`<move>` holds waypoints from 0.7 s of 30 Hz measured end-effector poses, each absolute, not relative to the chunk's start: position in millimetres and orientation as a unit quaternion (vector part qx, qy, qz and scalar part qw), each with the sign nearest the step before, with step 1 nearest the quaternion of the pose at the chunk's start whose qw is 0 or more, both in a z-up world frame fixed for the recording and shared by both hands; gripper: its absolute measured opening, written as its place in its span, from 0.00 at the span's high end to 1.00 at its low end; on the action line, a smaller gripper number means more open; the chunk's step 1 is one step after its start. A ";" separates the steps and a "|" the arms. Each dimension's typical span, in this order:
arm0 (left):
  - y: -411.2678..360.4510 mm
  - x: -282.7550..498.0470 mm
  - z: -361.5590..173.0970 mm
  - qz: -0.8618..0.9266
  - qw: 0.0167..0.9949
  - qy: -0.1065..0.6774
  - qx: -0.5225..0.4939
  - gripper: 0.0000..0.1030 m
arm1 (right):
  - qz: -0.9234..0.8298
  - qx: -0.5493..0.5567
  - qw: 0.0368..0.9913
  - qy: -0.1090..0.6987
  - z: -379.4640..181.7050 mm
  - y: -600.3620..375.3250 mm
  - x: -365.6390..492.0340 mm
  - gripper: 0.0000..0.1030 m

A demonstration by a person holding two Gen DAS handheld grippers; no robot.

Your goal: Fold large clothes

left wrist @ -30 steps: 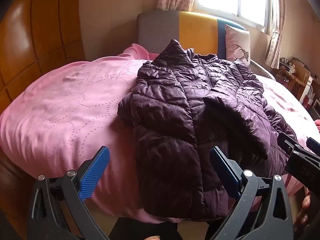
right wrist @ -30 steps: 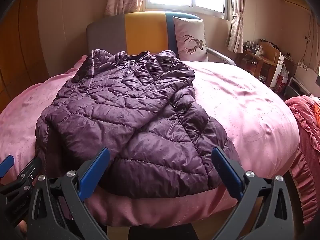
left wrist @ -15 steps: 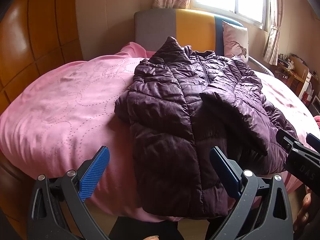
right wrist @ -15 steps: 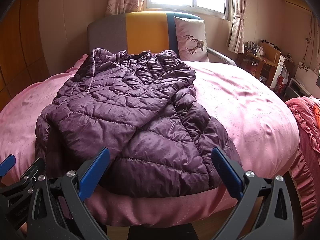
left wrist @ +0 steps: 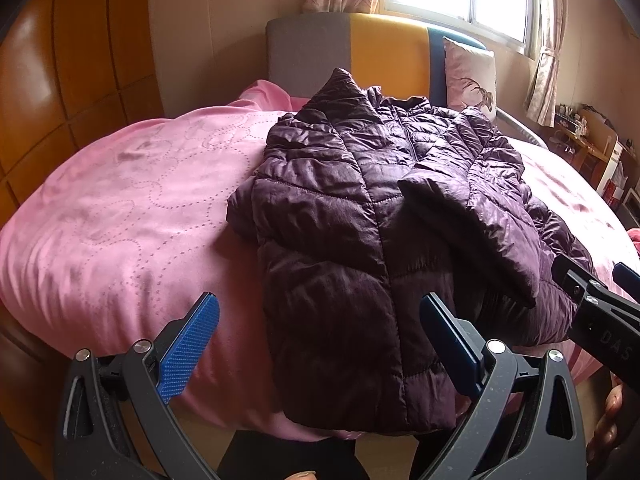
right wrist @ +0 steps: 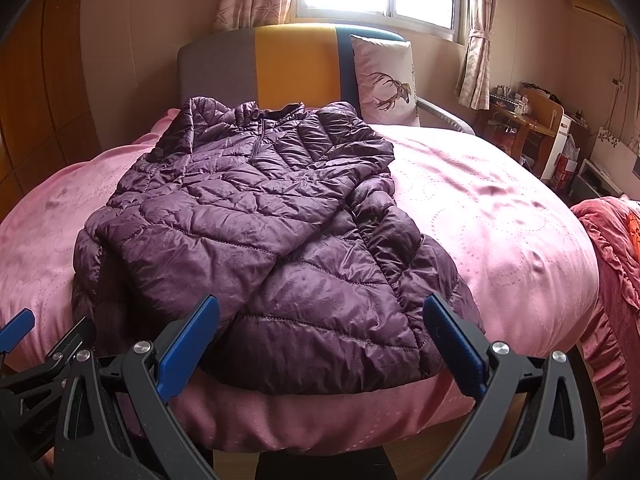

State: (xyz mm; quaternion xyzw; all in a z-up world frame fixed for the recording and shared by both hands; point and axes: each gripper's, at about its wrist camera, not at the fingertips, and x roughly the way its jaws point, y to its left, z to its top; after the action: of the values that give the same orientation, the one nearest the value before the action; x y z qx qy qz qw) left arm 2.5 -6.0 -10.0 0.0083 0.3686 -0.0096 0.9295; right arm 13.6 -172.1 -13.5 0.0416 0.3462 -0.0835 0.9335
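Jacket sleeves folded in, on bed; both tongs agape.

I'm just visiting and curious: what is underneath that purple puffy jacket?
The purple jacket lies on a pink bedspread that covers the bed. Its sleeves are folded across its front. Whatever sits directly beneath the jacket is hidden by it.

A bed covered by a pink satin quilt with dotted loop stitching carries a dark purple quilted puffer jacket, lying flat with its collar toward the grey, yellow and blue padded headboard. A pale cushion printed with a stag leans upright against that headboard.
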 end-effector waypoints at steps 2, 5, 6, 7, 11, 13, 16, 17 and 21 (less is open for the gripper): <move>-6.8 1.9 -9.8 -0.010 0.930 0.367 0.010 0.04 | -0.085 0.041 0.934 0.345 -10.0 -172.6 13.7 0.02; -7.3 1.5 -9.9 -0.010 0.930 0.369 0.009 0.04 | -0.084 0.040 0.935 0.343 -10.2 -171.7 13.1 0.02; -7.5 1.4 -9.9 -0.010 0.930 0.368 0.010 0.04 | -0.085 0.039 0.935 0.343 -10.3 -171.4 12.9 0.02; -7.5 1.4 -9.9 -0.010 0.930 0.368 0.010 0.04 | -0.085 0.039 0.935 0.343 -10.5 -171.2 12.8 0.02; -7.6 1.1 -9.7 -0.011 0.930 0.368 0.010 0.04 | -0.084 0.038 0.934 0.344 -7.6 -171.0 13.1 0.02; -8.3 0.9 -9.9 -0.013 0.930 0.368 0.011 0.04 | -0.084 0.038 0.935 0.344 -7.4 -170.4 12.8 0.02; -9.0 0.1 -9.8 -0.014 0.929 0.368 0.011 0.04 | -0.084 0.035 0.935 0.343 -7.4 -169.4 12.4 0.02; -9.0 0.2 -9.8 -0.014 0.929 0.368 0.011 0.04 | -0.084 0.037 0.935 0.344 -9.4 -170.8 13.5 0.02; -12.1 -0.1 -10.5 -0.020 0.929 0.369 0.018 0.04 | -0.081 0.037 0.934 0.347 -10.9 -170.5 14.5 0.02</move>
State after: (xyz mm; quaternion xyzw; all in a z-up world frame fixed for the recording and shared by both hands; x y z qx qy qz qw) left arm -0.1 -12.1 -10.5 0.0178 0.3692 -0.0204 0.9289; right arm 14.5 -170.5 -10.9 0.0369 0.3470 -0.0813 0.9336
